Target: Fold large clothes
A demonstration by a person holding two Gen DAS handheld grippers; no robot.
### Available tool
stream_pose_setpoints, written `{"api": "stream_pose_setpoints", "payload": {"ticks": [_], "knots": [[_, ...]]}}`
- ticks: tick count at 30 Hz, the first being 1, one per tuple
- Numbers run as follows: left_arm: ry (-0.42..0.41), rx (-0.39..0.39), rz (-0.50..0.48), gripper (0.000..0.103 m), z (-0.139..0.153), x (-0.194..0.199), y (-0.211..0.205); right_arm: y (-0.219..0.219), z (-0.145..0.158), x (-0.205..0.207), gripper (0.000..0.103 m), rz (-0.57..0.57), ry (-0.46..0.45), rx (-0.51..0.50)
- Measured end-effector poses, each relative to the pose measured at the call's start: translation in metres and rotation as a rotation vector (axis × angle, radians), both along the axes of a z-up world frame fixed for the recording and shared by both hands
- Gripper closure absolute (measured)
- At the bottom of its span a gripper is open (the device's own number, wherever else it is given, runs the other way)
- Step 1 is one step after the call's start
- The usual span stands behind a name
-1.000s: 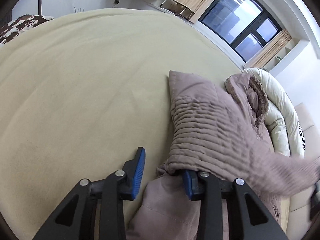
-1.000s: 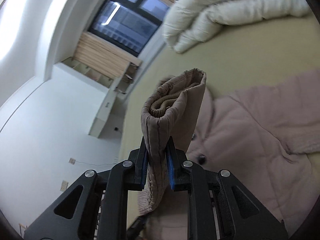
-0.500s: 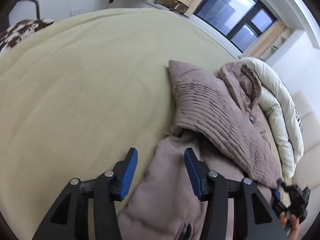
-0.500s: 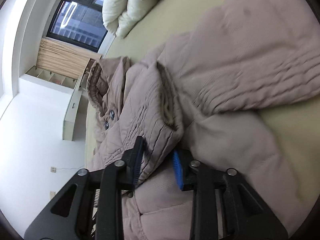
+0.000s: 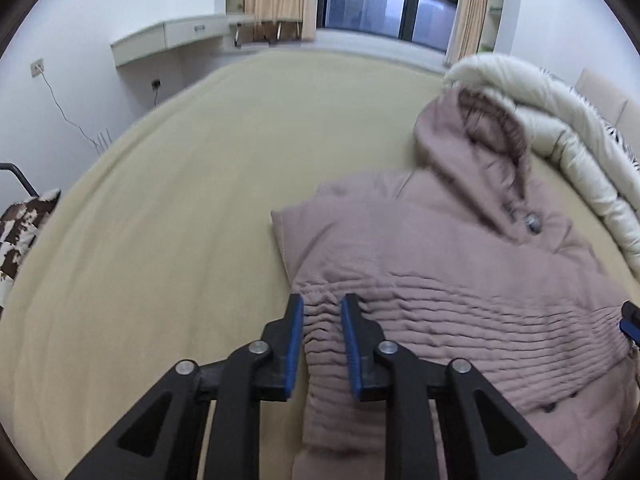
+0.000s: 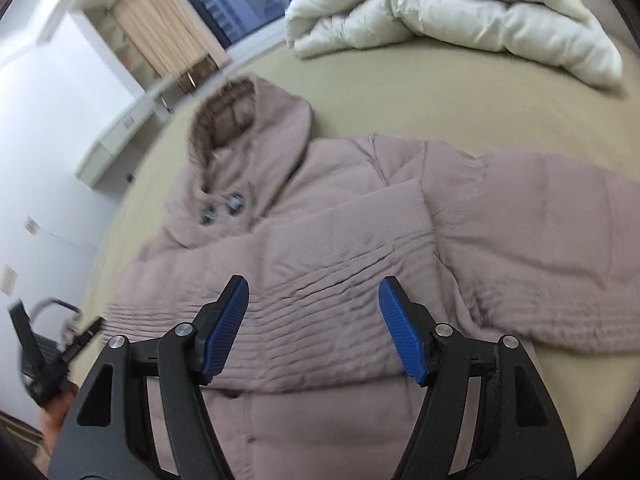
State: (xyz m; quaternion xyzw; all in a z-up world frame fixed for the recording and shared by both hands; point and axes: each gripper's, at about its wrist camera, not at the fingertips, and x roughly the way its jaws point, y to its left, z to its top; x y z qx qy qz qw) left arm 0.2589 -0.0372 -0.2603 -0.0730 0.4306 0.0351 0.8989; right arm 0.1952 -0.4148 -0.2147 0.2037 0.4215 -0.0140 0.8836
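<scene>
Mauve quilted coat (image 6: 360,216) lies face up on a beige bed (image 5: 180,200), one sleeve (image 6: 320,280) folded across its chest.

Left gripper (image 5: 322,344), jaws narrowly parted around the ribbed fold at 6 o'clock; whether they pinch it, I cannot tell. Right gripper (image 6: 314,330) hovers with jaws spread wide over the sleeve. Other sleeve (image 6: 560,248) lies out at 3 o'clock. Likely next: grasp its cuff, fold it flat across, and smooth the padding.

- The right gripper (image 6: 314,330) is wide open above the pink coat (image 6: 340,248).
- One sleeve (image 6: 288,292) lies folded across the coat's front.
- The coat lies on the bed (image 6: 400,96), near a white duvet (image 6: 460,16).
</scene>
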Motion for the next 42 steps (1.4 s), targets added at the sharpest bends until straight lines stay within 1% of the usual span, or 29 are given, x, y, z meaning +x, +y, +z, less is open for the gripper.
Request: {"api": "stream_pose_setpoints", "payload": {"ticks": [1,2,4,5,6,8,9,10,12,13,15,17,19,21,23,25,27,28,29,31,32,33,34,35,37,39,40,41,42], "knots": [[0.050,-0.022,0.002,0.083,-0.014,0.006,0.002,0.001,-0.011,0.011,0.042,0.001,0.051,-0.043],[0.072,-0.025,-0.004,0.083,-0.024,0.009,0.002,0.003,-0.017,0.014,0.044,0.003,0.078,-0.082],[0.057,0.052,-0.045,0.082,-0.033,0.009,-0.006,0.014,-0.025,0.023,0.044,0.040,0.072,-0.190],[0.056,0.074,-0.052,0.082,-0.034,0.009,-0.009,0.019,-0.027,0.026,0.043,0.049,0.072,-0.227],[0.058,0.074,-0.053,0.082,-0.032,0.009,-0.009,0.020,-0.028,0.026,0.043,0.053,0.079,-0.247],[0.066,0.026,-0.037,0.083,-0.023,0.008,0.000,0.023,-0.025,0.027,0.043,0.052,0.089,-0.263],[0.053,0.007,-0.020,0.084,-0.012,0.004,0.005,0.022,-0.020,0.025,0.043,0.045,0.088,-0.256],[0.015,0.000,-0.009,0.084,-0.002,0.000,0.007,0.021,-0.011,0.021,0.043,0.034,0.070,-0.248],[-0.061,0.029,-0.014,0.084,0.020,-0.001,0.006,0.023,-0.002,0.020,0.043,0.023,-0.018,-0.252],[-0.066,0.048,-0.030,0.084,0.024,0.007,0.003,0.025,0.004,0.019,0.043,0.025,-0.042,-0.265],[-0.066,0.095,-0.045,0.084,0.027,0.024,-0.004,0.028,0.006,0.028,0.043,0.042,-0.036,-0.263],[-0.020,0.153,-0.064,0.084,0.014,0.045,-0.013,0.027,-0.007,0.044,0.043,0.041,0.008,-0.254],[0.056,0.175,-0.083,0.083,-0.011,0.060,-0.019,0.030,-0.026,0.057,0.043,0.064,0.049,-0.302],[0.060,0.203,-0.096,0.083,-0.026,0.063,-0.024,0.037,-0.035,0.064,0.042,0.092,0.039,-0.365],[0.042,0.237,-0.099,0.083,-0.027,0.063,-0.032,0.041,-0.035,0.068,0.041,0.097,0.044,-0.382],[0.045,0.237,-0.096,0.083,-0.021,0.060,-0.032,0.039,-0.035,0.071,0.040,0.105,0.045,-0.367],[0.033,0.234,-0.073,0.084,-0.007,0.053,-0.032,0.037,-0.024,0.070,0.040,0.096,0.048,-0.362],[0.006,0.229,-0.065,0.084,-0.001,0.048,-0.032,0.036,-0.015,0.065,0.040,0.076,0.034,-0.360],[-0.036,0.231,-0.068,0.084,0.008,0.034,-0.034,0.034,-0.002,0.052,0.040,0.061,-0.006,-0.325],[-0.081,0.267,-0.082,0.084,0.012,0.010,-0.043,0.032,0.007,0.028,0.040,0.029,-0.061,-0.285],[-0.075,0.281,-0.096,0.084,0.005,0.002,-0.049,0.035,0.006,0.019,0.040,0.029,-0.055,-0.292],[-0.040,0.284,-0.113,0.084,-0.008,0.000,-0.052,0.039,-0.002,0.016,0.040,0.047,-0.023,-0.303],[-0.003,0.283,-0.126,0.084,-0.020,0.001,-0.052,0.042,-0.017,0.016,0.040,0.069,0.028,-0.313],[0.007,0.276,-0.132,0.084,-0.027,0.003,-0.051,0.046,-0.033,0.018,0.039,0.091,0.062,-0.346],[0.022,0.277,-0.126,0.084,-0.024,0.011,-0.049,0.051,-0.036,0.013,0.039,0.108,0.038,-0.396],[0.041,0.278,-0.131,0.084,-0.020,0.016,-0.050,0.043,-0.023,0.012,0.038,0.095,0.056,-0.336],[0.050,0.264,-0.129,0.084,-0.016,0.018,-0.050,0.034,-0.013,0.005,0.038,0.071,0.039,-0.267],[0.057,0.237,-0.118,0.084,-0.010,0.016,-0.047,0.019,0.000,-0.007,0.038,0.025,-0.005,-0.172],[0.046,0.181,-0.101,0.081,-0.001,0.009,-0.041,0.004,0.010,-0.022,0.038,-0.020,-0.049,-0.093]]}}
